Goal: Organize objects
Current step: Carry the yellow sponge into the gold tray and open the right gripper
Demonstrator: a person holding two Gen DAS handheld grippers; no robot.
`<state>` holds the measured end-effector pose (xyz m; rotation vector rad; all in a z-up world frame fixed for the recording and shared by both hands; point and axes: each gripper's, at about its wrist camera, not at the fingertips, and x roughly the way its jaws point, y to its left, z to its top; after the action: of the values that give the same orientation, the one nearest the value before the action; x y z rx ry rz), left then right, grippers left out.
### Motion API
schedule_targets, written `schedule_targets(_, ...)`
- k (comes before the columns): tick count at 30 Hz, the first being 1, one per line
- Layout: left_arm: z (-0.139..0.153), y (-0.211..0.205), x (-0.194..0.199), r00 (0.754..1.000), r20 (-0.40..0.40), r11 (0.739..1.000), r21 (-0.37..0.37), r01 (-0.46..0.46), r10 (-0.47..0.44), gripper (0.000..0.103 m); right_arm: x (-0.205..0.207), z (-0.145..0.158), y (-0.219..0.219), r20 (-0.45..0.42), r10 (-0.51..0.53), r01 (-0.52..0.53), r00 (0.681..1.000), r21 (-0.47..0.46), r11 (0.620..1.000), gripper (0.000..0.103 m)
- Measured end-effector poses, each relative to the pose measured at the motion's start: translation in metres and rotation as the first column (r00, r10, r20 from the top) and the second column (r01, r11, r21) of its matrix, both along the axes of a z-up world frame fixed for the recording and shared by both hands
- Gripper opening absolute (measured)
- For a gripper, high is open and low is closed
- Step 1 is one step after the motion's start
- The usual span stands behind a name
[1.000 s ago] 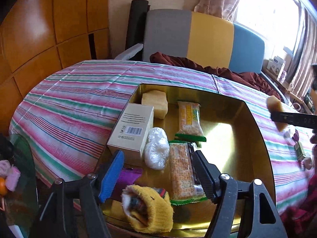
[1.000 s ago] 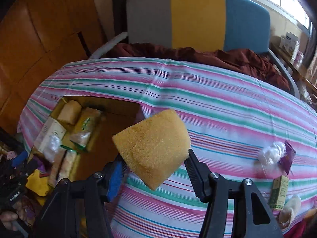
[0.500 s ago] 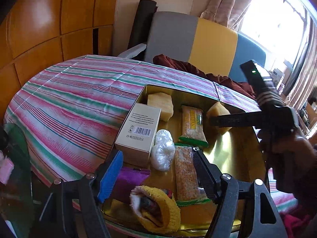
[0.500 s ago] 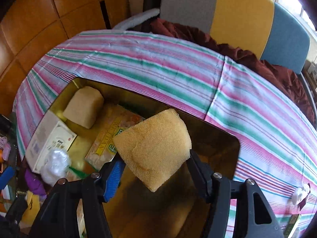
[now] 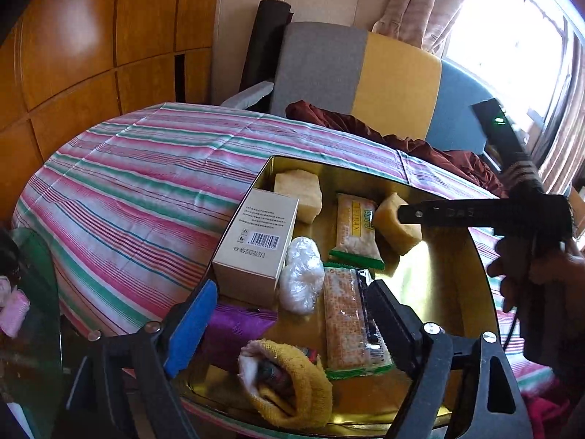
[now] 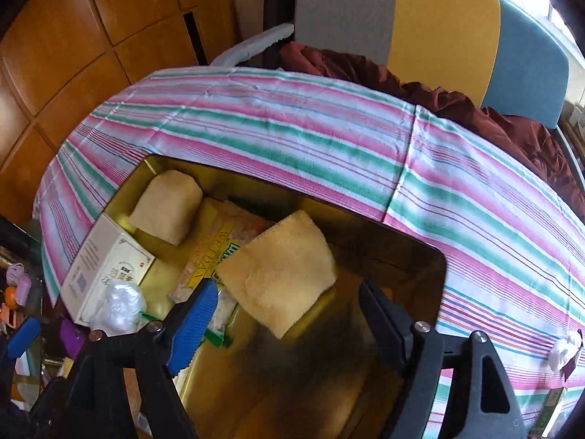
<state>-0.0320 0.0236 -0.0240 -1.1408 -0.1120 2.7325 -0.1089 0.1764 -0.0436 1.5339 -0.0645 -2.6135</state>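
The sponge (image 6: pixel 281 270) sits in the gold tray (image 6: pixel 420 252), leaning on a snack pack (image 6: pixel 204 256), just ahead of my right tongs (image 6: pixel 289 314); their jaws are opening and no longer press it. I judge a straight lift clear avoids dragging it. My left tongs (image 5: pixel 292 314) are spreading too, pinching nothing. Pack reads "WEIDAN", roughly; box (image 5: pixel 256 241) text illegible.

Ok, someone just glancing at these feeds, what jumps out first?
Probably the gold tray on the striped tablecloth, crowded along its left side with a white box, snack packets and a sponge. Next, the yellow sponge just ahead of the right gripper, whose jaws are opening and no longer pinch it.
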Motion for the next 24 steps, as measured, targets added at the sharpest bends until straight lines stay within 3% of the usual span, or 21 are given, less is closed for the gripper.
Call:
schedule_targets(13,0.012,0.014,0.015,0.999,-0.036,0.999,-0.044,0.032,-0.034,0.091,0.07,0.041,0.031,-0.115,-0.034,0.03,0.993,-0.033,0.999,0.082)
schedule_targets(24,0.017,0.038,0.024,0.994,-0.049,0.992,-0.088,0.095,-0.1,0.091,0.115,0.04,0.092,-0.115,-0.147,0.145,0.983,-0.021,0.989,0.082)
